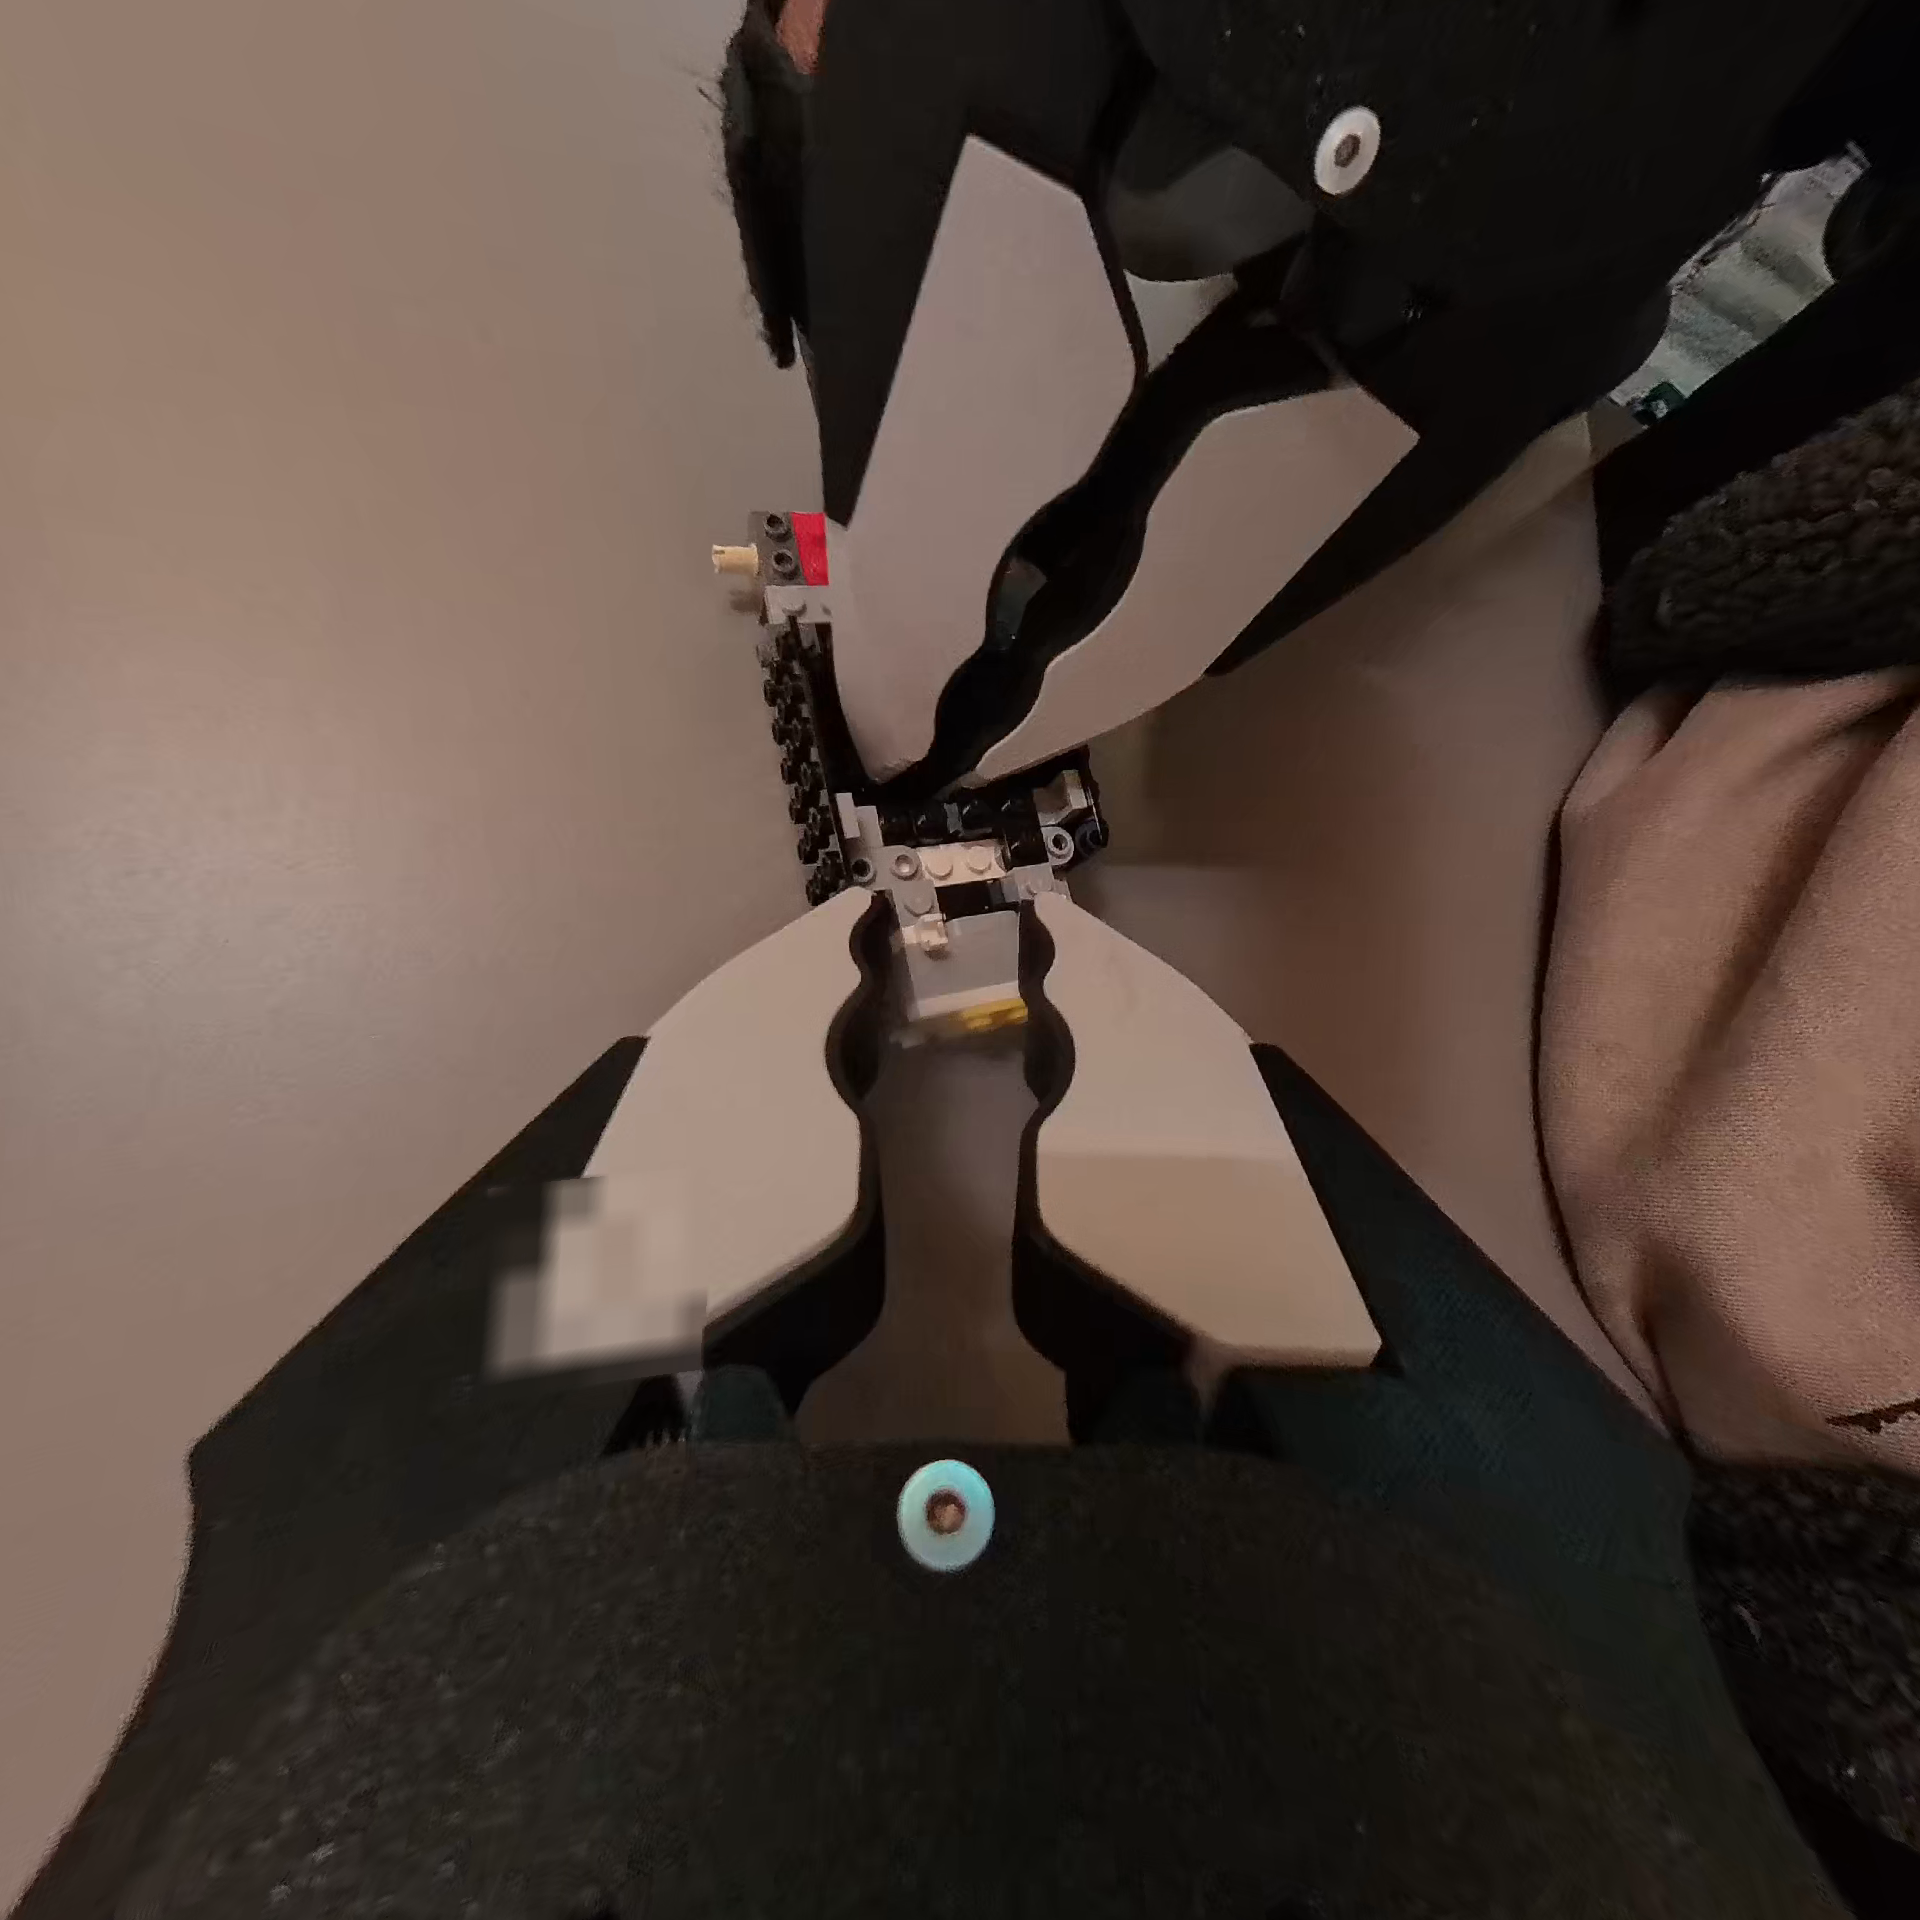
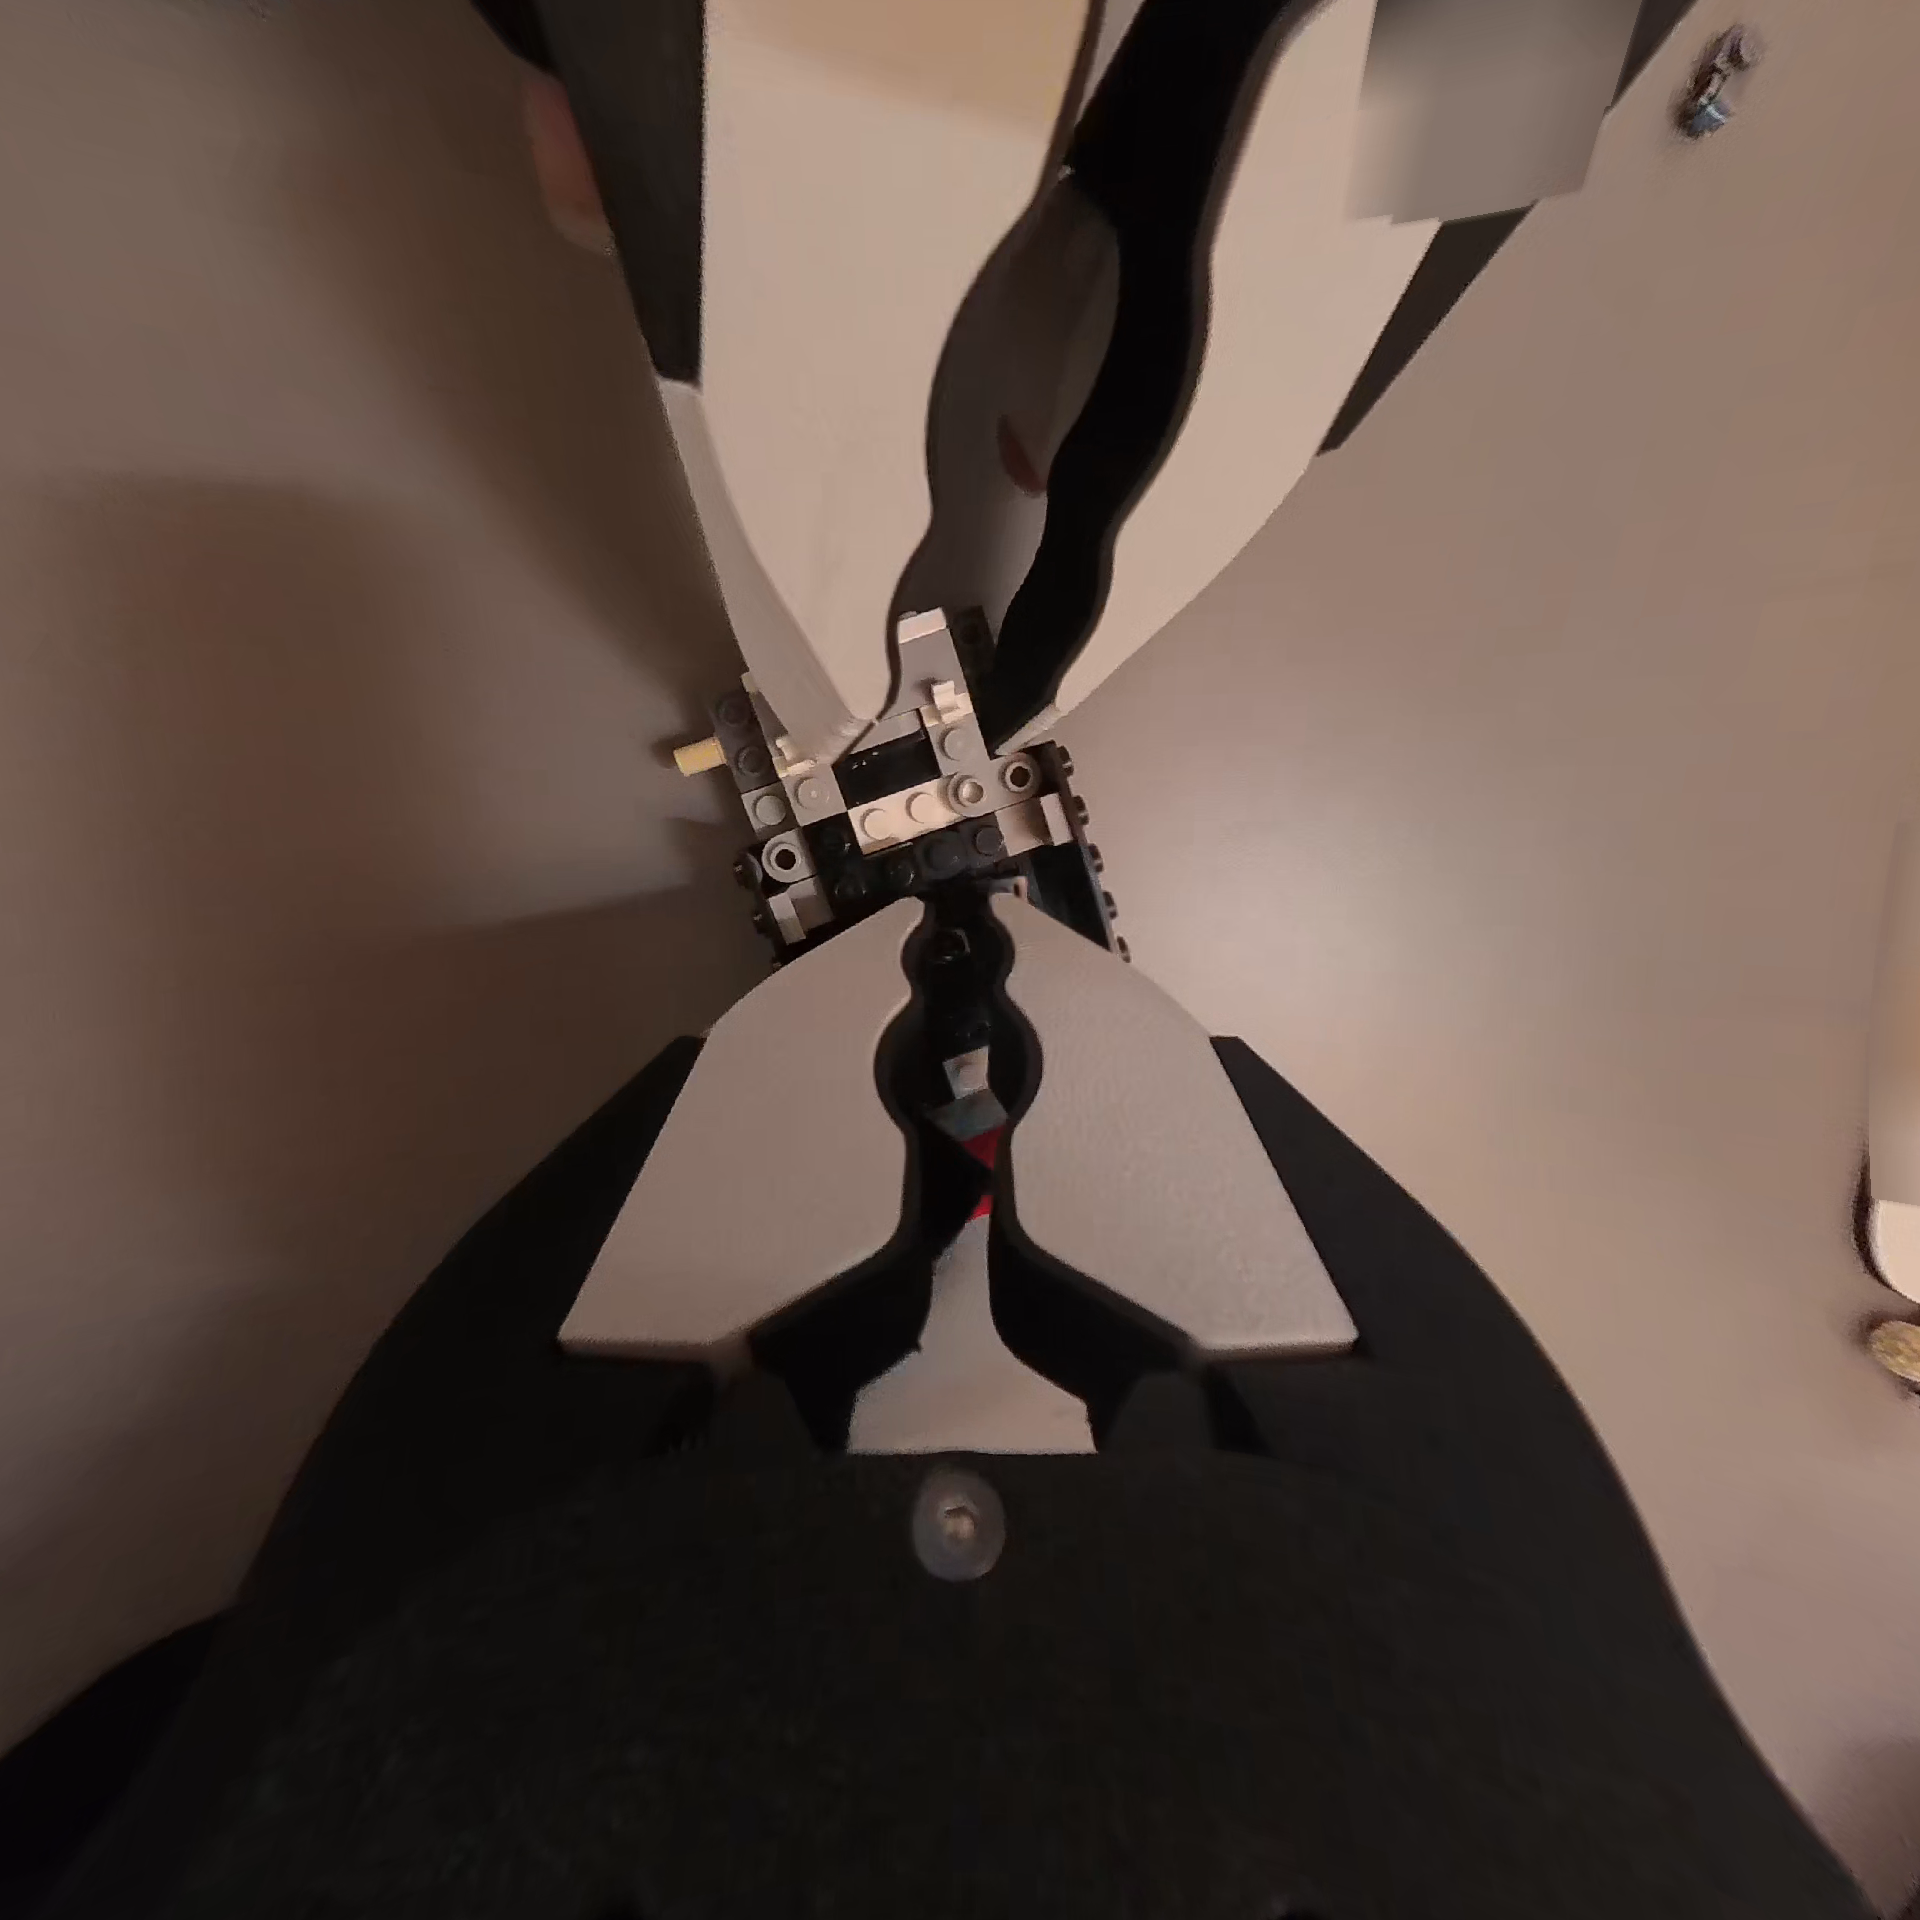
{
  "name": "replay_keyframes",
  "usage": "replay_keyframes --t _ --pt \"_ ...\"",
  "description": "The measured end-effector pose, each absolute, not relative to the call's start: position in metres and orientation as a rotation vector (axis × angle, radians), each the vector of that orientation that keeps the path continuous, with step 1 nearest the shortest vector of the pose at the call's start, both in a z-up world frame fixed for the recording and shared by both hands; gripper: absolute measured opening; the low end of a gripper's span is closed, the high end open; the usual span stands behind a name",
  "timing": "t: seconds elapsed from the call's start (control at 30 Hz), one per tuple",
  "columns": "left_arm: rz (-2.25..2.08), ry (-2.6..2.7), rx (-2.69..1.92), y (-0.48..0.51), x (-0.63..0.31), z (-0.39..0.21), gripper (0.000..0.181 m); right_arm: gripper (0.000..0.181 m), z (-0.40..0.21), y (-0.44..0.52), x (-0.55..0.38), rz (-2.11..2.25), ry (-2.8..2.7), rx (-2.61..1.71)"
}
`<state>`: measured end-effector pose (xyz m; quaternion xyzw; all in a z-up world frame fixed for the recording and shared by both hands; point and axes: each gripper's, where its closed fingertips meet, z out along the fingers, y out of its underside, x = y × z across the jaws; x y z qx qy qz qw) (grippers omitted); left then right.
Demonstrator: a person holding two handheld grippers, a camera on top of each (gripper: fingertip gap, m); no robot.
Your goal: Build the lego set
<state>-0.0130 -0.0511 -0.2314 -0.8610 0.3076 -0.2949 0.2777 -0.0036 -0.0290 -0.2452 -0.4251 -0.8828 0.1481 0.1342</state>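
Observation:
A small grey and black lego model hangs in the air between both grippers. My left gripper is shut on its light grey block. My right gripper comes in from above and is shut on the model's black part. A black studded arm rises to a red piece and a tan pin. In the right wrist view the model sits between my right gripper and the left gripper. A black strip with a red piece runs back between the right fingers.
A person's beige clothing and a dark fuzzy sleeve are close on the right. A plain beige surface lies behind the model. A white object and a small gold round thing sit at the right edge. Both grippers' tips are close together, under 4 cm apart. The white object is about 25 centimeters from both grippers' fingertips.

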Motion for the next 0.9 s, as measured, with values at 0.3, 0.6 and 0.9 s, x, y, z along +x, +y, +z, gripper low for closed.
replay_keyframes --t 0.3,0.6,0.9 --pt "-0.794 0.827 -2.315 -0.052 -0.013 -0.233 0.023 0.0 -0.24 -0.028 -0.002 0.497 -2.489 -1.224" --pt "-0.749 0.862 -2.319 -0.055 -0.013 -0.232 0.038 0.001 -0.221 -0.017 0.001 0.678 -2.39 -1.323" --pt "-0.516 0.883 -2.329 -0.059 -0.008 -0.249 0.071 0.012 -0.241 -0.028 -0.004 0.575 -2.492 -1.345"
